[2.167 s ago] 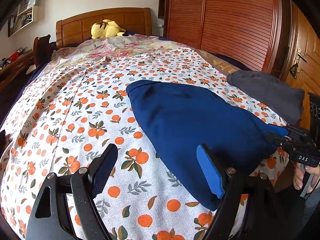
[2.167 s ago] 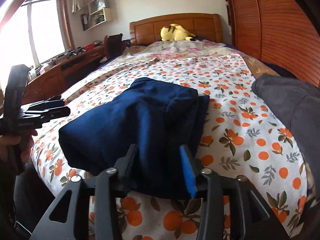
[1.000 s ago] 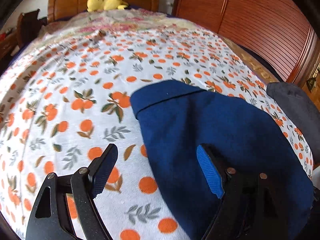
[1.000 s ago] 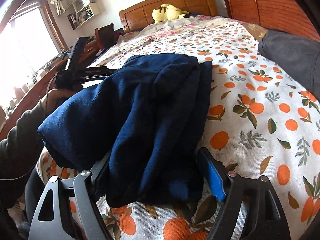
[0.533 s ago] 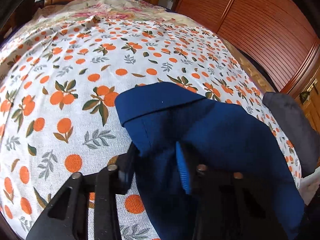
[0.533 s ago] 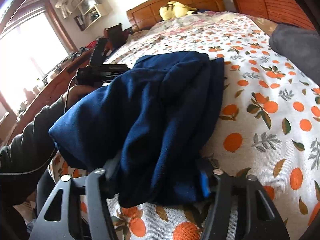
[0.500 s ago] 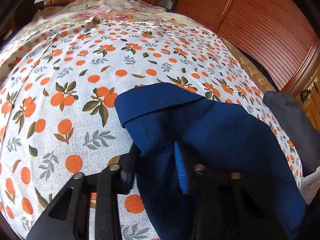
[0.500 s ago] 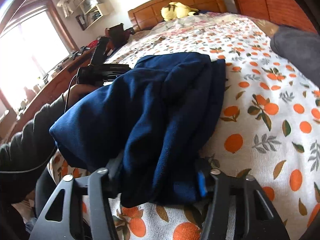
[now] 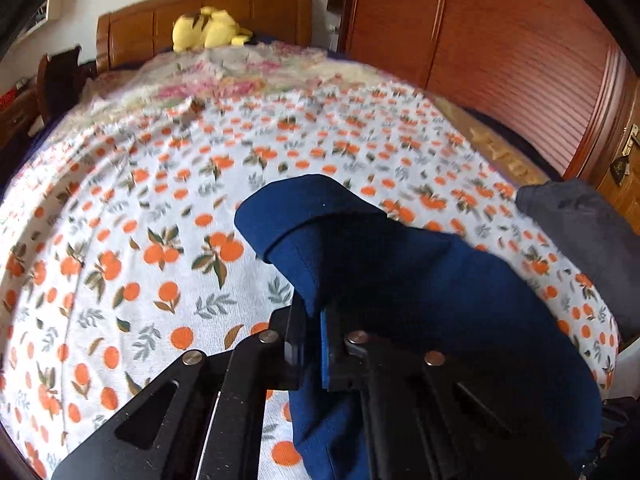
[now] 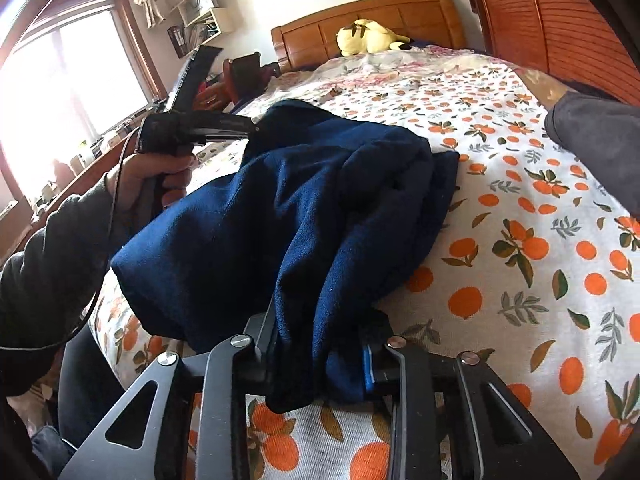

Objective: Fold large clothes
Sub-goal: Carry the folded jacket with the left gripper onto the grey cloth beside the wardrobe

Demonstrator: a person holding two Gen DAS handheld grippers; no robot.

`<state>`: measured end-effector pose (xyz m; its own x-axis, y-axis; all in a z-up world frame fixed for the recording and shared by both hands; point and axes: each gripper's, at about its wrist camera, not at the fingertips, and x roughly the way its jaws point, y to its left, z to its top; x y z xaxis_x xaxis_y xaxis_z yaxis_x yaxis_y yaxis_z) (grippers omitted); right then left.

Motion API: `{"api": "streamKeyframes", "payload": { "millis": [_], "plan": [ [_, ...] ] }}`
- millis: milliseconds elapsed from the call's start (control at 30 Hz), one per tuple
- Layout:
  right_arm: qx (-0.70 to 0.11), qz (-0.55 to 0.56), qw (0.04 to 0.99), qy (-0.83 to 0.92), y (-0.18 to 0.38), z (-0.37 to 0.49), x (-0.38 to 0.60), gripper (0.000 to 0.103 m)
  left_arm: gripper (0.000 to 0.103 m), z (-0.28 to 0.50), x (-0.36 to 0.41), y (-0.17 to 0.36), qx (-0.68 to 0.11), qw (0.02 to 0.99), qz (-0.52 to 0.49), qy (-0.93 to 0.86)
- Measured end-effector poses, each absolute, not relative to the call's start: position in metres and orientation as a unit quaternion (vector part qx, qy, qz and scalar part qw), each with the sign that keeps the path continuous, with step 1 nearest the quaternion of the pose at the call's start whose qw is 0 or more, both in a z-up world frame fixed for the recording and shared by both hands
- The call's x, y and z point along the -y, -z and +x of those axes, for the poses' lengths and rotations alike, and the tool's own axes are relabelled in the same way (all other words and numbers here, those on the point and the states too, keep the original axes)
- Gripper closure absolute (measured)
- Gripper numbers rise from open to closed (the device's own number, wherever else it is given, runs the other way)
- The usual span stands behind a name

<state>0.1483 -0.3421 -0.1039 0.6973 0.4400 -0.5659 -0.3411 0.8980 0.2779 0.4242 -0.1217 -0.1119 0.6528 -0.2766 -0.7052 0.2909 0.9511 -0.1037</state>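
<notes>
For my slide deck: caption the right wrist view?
Both grippers clamp a navy garment on an orange-print bedspread.

Orange-print bedspread [image 9: 120,240], yellow plush toy [image 9: 208,32] by wooden headboard [image 10: 384,12], grey cloth [image 9: 580,216], wardrobe [image 9: 500,48]

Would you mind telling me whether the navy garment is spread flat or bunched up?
Bunched: the navy garment sits in thick layered folds, pinched by the left gripper and right gripper.

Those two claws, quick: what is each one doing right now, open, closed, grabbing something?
Left claw: closed on an edge of the blue garment.
Right claw: closed on a bunched fold of the same garment.
</notes>
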Motion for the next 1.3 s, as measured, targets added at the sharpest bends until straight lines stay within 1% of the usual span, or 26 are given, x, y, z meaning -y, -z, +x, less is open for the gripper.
{"api": "streamKeyframes", "payload": {
  "millis": [100,233,333,467,567,767,833,967,1067,1100,1167,1267,1300],
  "plan": [
    [-0.296,0.091,0.927,-0.214,0.093,0.141,0.348,0.080,0.098,0.409,0.130,0.090,-0.362,0.917,0.019,0.163],
    [-0.254,0.067,0.943,-0.205,0.071,0.130,0.355,0.081,0.098,0.391,0.142,0.056,-0.328,0.929,0.021,0.167],
    [-0.228,0.072,0.952,-0.193,0.053,0.127,0.380,0.082,0.098,0.382,0.152,0.031,-0.300,0.938,0.016,0.171],
    [-0.199,0.048,0.966,-0.159,0.022,0.126,0.427,0.082,0.098,0.379,0.184,-0.004,-0.269,0.945,0.018,0.184],
    [-0.185,0.035,0.973,-0.131,-0.007,0.122,0.470,0.082,0.098,0.380,0.223,-0.027,-0.252,0.945,0.025,0.205],
    [-0.166,0.005,0.985,-0.040,-0.063,0.097,0.573,0.082,0.098,0.388,0.331,-0.058,-0.223,0.937,0.037,0.266],
    [-0.171,-0.007,0.985,-0.009,-0.076,0.091,0.601,0.082,0.098,0.394,0.365,-0.062,-0.220,0.933,0.036,0.284],
    [-0.192,-0.024,0.980,0.051,-0.091,0.081,0.649,0.082,0.098,0.406,0.435,-0.057,-0.242,0.914,0.018,0.326],
    [-0.221,-0.045,0.970,0.093,-0.083,0.081,0.676,0.082,0.098,0.408,0.471,-0.042,-0.263,0.900,0.014,0.347],
    [-0.231,-0.060,0.965,0.106,-0.076,0.082,0.682,0.082,0.098,0.410,0.482,-0.034,-0.273,0.897,0.019,0.348],
    [-0.260,-0.051,0.958,0.107,-0.063,0.087,0.695,0.081,0.098,0.404,0.495,-0.026,-0.272,0.896,0.044,0.348],
    [-0.282,-0.048,0.949,0.130,-0.055,0.094,0.703,0.074,0.098,0.400,0.504,-0.017,-0.282,0.890,0.075,0.350],
    [-0.282,-0.045,0.947,0.146,-0.055,0.095,0.702,0.068,0.095,0.400,0.503,-0.015,-0.293,0.887,0.083,0.347]
  ]
}}
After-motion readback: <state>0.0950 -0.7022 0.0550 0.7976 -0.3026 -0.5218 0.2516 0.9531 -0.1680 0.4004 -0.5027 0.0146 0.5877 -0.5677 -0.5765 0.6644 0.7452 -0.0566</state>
